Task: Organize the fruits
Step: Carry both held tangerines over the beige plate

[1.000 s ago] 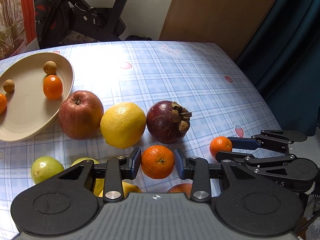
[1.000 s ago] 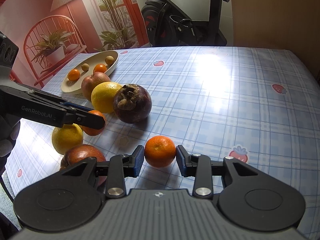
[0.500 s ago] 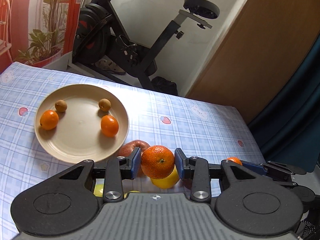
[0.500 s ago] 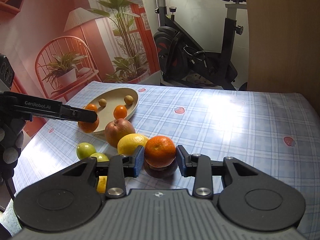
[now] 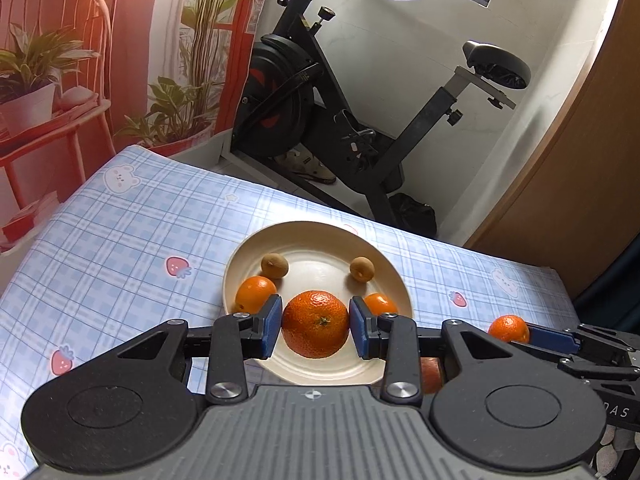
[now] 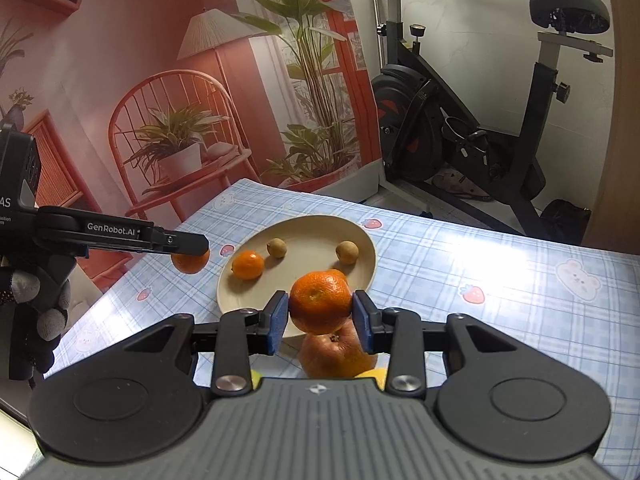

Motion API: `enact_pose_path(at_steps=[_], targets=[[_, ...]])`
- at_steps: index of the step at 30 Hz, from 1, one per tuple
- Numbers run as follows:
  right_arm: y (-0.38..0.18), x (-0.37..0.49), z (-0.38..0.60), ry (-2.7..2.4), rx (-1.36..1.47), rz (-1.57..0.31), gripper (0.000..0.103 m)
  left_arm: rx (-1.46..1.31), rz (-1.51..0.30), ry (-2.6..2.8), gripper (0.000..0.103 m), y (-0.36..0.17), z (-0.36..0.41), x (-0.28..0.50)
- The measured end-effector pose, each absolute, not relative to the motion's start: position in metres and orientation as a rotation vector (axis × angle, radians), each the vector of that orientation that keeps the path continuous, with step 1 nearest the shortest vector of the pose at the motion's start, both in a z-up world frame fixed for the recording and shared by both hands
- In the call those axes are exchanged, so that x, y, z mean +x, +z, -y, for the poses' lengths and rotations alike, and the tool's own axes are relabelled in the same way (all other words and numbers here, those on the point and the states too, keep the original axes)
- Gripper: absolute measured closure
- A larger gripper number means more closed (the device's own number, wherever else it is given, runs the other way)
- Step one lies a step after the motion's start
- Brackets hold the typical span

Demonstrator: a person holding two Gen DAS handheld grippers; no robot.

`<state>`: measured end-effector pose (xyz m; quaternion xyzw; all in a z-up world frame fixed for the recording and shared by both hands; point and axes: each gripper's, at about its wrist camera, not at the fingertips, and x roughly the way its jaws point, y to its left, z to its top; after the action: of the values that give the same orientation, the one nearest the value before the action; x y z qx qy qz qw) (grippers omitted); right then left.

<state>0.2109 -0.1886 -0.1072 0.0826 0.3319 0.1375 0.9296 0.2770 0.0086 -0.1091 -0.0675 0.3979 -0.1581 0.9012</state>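
Cream plate (image 5: 240,264) holds two small oranges, two brown fruits. Left tongs (image 5: 316,327) clamp orange (image 5: 315,330) above plate; right tongs (image 6: 320,316) clamp tangerine (image 6: 320,302) near plate's rim.

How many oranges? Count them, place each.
4: first orange in the left gripper, second orange in the right gripper, third orange and fourth orange on the plate. Others may be hidden.

Setting: a room in a home. Black exercise bike (image 5: 360,120) stands on the floor past the table's far edge. Table (image 5: 120,240) covered in blue checked cloth with bear and strawberry prints. Printed backdrop (image 6: 160,80) of red chair and potted plants. Wooden door (image 5: 580,180) at right.
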Motion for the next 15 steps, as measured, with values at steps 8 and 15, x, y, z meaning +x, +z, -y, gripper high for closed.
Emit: enact_pose_path(at_steps=[8,15], targets=[[-0.129,0.263,0.156,0.331,0.080,-0.767,0.065,-0.067,-0.854,-0.359,0.064,-0.135,-0.011,0.294],[-0.150,0.295,0.151,0.325,0.048,-0.884,0.065,-0.050,-0.894,-0.391,0.064,-0.153,-0.011,0.308]])
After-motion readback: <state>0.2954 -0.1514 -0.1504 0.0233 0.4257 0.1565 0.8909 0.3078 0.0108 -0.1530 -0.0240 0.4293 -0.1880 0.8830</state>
